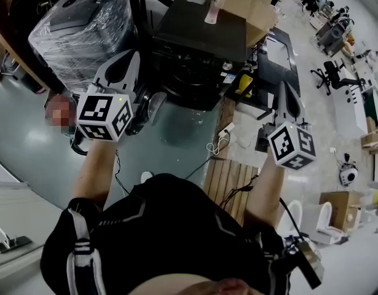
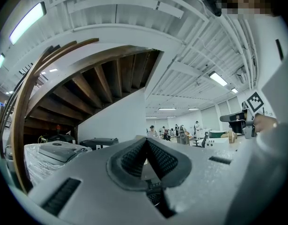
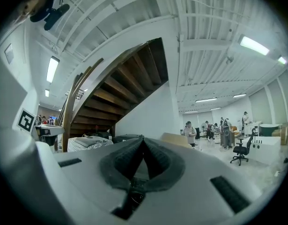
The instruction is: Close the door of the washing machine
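In the head view, the black front-loading washing machine [image 1: 201,48] stands ahead of me, with its round door [image 1: 154,107] seemingly swung out at the lower left of its front. My left gripper [image 1: 128,59] is held level, close to the door's left, jaws shut on nothing. The right gripper [image 1: 282,92] hovers to the right of the machine, also shut and empty. In the left gripper view the shut left gripper [image 2: 146,143] points toward the black machine's top [image 2: 99,143]. In the right gripper view the right gripper [image 3: 143,142] is shut, with the machine [image 3: 127,137] just beyond it.
A plastic-wrapped appliance [image 1: 84,32] stands left of the machine. Cardboard boxes [image 1: 250,5] sit behind it. A power strip with cables [image 1: 224,131] and a wooden pallet [image 1: 228,183] lie on the floor to the right. A wooden staircase [image 2: 101,83] rises overhead.
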`<state>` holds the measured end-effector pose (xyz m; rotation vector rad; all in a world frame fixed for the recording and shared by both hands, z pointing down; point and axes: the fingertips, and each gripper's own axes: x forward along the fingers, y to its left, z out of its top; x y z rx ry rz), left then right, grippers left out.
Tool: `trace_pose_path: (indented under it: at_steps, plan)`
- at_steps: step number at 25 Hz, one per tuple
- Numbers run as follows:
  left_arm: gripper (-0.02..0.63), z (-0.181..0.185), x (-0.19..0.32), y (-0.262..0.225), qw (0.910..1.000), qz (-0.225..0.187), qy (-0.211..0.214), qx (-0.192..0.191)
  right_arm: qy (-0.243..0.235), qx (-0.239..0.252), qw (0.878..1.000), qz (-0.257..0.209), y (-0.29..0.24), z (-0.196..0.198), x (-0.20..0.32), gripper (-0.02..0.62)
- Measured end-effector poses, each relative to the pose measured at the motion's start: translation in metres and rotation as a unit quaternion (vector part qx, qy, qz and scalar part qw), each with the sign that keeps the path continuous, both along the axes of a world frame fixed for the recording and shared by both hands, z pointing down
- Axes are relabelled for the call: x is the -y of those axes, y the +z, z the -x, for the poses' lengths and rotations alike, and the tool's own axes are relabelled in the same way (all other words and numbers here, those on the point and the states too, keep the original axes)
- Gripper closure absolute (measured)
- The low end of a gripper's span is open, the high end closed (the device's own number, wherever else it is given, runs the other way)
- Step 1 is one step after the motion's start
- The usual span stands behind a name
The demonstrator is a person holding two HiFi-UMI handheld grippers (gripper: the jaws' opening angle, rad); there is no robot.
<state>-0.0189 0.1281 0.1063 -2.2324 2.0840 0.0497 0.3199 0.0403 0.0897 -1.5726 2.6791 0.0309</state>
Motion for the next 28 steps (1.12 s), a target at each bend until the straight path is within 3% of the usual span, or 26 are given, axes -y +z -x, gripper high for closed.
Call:
trace_pose_path:
  at_steps: [6,14,23,28]
  plan:
    - [0.603,0.011,-0.006,0.008,0.9999,0.008,-0.007,0.003,-0.023,-0.017,1.000,0.008,0.010,0.027,0.000,0.591]
    - [0.603,0.071,-0.025,0.019,0.9995,0.019,-0.025,-0.002,-0.060,-0.031,0.998,0.019,0.023,0.107,-0.002,0.591]
    - [0.603,0.142,-0.038,0.049,0.9995,0.030,-0.005,-0.010,-0.079,-0.044,0.996,0.024,0.044,0.204,-0.020,0.591]
    - [0.603,0.157,-0.033,0.065,0.9989,0.041,0.008,-0.020,-0.095,-0.060,0.993,0.034,0.060,0.241,-0.022,0.591]
